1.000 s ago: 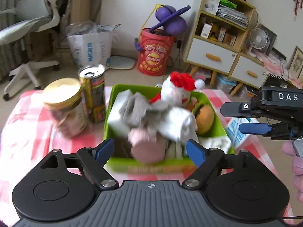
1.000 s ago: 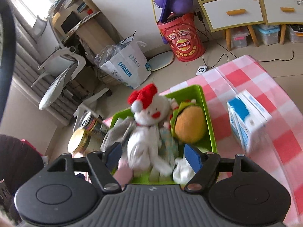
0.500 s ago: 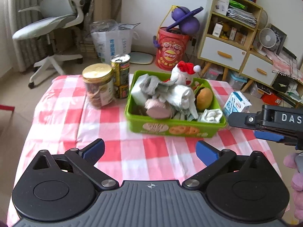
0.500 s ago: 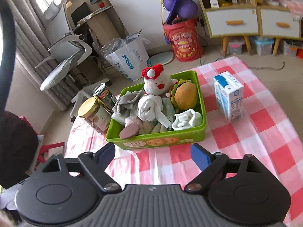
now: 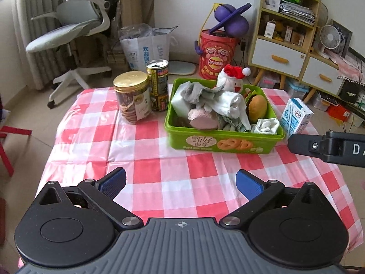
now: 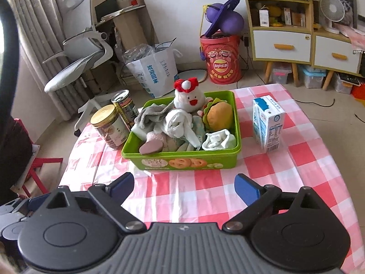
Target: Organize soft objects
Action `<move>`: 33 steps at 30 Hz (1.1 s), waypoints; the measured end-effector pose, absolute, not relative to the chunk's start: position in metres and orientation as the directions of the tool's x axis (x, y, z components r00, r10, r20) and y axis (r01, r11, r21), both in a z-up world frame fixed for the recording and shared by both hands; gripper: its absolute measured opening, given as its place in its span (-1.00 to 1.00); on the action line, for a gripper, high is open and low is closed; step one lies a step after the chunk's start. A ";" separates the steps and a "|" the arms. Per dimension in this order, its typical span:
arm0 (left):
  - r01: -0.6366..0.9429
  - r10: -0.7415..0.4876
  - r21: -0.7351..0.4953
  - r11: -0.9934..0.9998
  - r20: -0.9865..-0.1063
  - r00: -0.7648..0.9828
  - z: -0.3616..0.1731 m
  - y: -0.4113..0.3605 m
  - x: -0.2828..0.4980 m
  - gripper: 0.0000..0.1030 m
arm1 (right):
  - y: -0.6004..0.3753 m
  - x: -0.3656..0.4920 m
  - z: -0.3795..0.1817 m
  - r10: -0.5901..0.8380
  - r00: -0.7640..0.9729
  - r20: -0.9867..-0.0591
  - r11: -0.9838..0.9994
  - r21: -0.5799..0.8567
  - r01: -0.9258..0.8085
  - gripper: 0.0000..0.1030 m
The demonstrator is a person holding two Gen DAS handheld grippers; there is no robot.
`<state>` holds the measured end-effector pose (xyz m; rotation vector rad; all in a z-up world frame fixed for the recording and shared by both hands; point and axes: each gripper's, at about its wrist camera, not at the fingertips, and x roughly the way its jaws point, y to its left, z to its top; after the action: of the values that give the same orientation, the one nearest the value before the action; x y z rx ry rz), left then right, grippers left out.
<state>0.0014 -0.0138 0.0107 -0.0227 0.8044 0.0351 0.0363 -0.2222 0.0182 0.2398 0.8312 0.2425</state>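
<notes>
A green box point(image 5: 224, 143) point(image 6: 182, 161) stands on the red-checked tablecloth, filled with soft things: a white plush with a red hat point(image 5: 230, 81) point(image 6: 189, 98), a burger plush point(image 5: 257, 107) point(image 6: 219, 115), grey and white cloths point(image 5: 225, 102) point(image 6: 176, 121), a pink slipper point(image 5: 202, 118) point(image 6: 151, 146) and a folded white sock point(image 5: 265, 125) point(image 6: 219, 139). My left gripper point(image 5: 181, 183) hovers open over the cloth well in front of the box, nothing between its pads. My right gripper point(image 6: 183, 187) is also back from the box, its jaws still opening and empty.
A cookie jar point(image 5: 132, 97) point(image 6: 109, 125) and a tin can point(image 5: 157, 84) point(image 6: 125, 106) stand left of the box. A milk carton point(image 5: 296, 118) point(image 6: 269, 123) stands to its right. Beyond the table are an office chair point(image 5: 68, 29), a paper bag, a red bucket point(image 6: 220, 61) and a shelf unit.
Both grippers pulled back from over the box and opened wider. The soft things stay in the box, and the whole table now shows.
</notes>
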 end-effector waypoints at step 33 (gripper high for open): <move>-0.119 0.037 -0.051 0.992 -0.770 0.637 0.003 0.000 0.007 0.90 | -0.211 0.037 0.007 0.292 0.615 -0.732 0.953 0.275 -0.125 0.58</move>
<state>0.0068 0.0001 0.0029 -0.1001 0.8756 0.0896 0.0366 -0.2109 0.0073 0.2049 0.8773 0.2417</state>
